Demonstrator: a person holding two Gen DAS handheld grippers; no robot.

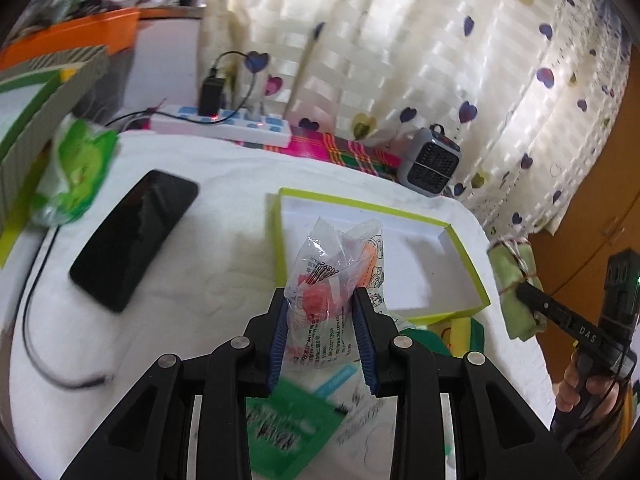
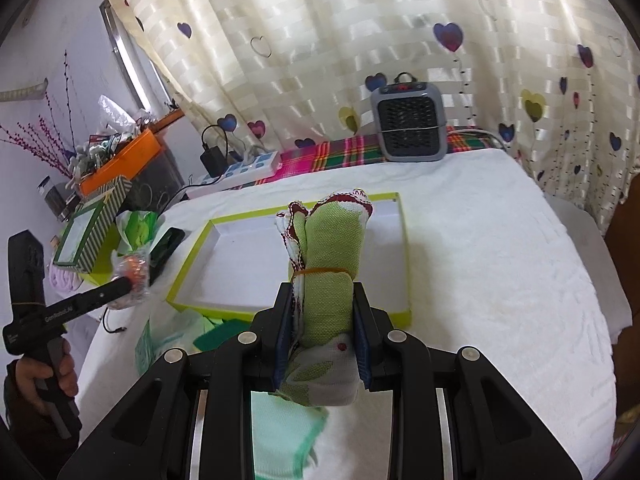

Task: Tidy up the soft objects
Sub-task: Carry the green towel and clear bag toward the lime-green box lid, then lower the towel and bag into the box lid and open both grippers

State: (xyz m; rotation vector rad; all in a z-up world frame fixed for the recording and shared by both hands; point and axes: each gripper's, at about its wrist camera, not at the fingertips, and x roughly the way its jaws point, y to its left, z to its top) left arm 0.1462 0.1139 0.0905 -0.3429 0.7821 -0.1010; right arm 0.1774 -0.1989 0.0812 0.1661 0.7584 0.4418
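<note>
Left wrist view: my left gripper (image 1: pixel 322 306) clamps crinkled clear plastic packet with orange contents (image 1: pixel 340 268); shallow lime-rimmed white box (image 1: pixel 466 258) just beyond jaws.

Right wrist view: my right gripper (image 2: pixel 322 306) clamps rolled green cloth bundle bound by rubber band (image 2: pixel 328 264); same box (image 2: pixel 404 248) ahead, beneath bundle.

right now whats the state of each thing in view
left tool: shut on the clear packet, held up
right tool: shut on the rolled green cloth, banded, held up
lime tray: open, nothing inside
phone: screen dark, lying flat
power strip: charger plugged in, red light on
small heater: upright
striped box: tilted
</note>
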